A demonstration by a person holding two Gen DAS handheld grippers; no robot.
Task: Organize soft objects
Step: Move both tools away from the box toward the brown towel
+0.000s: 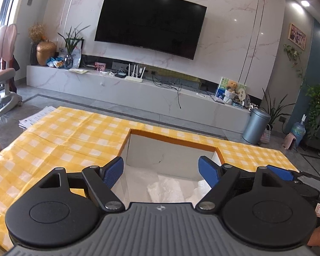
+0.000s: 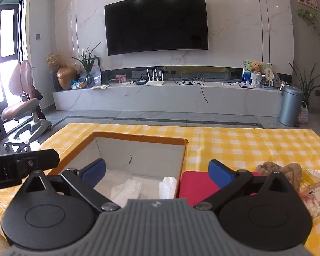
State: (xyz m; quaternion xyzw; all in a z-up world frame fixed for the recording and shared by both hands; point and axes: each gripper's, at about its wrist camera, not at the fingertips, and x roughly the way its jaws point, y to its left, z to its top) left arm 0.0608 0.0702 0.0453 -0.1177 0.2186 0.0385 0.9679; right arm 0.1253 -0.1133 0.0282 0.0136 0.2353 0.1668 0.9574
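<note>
An open cardboard box (image 1: 170, 137) with an orange rim and white inside stands on the yellow checked cloth (image 1: 64, 136). Crumpled white soft pieces (image 1: 166, 188) lie on its floor. My left gripper (image 1: 161, 170) is open and empty, above the box's near side. In the right wrist view the box (image 2: 138, 137) is at the left, with white pieces (image 2: 127, 188) inside. My right gripper (image 2: 157, 170) is open and empty over the box's right wall. A red cloth (image 2: 194, 184) lies just right of the box. A brown fuzzy item (image 2: 288, 170) and a pale crumpled bundle (image 2: 317, 194) lie further right.
The other gripper (image 2: 21, 166) shows at the left edge of the right wrist view. Papers (image 1: 36, 117) lie at the table's far left corner. Beyond the table are a TV wall unit (image 1: 138, 85), a grey bin (image 1: 256, 125) and a pink chair (image 2: 25, 106).
</note>
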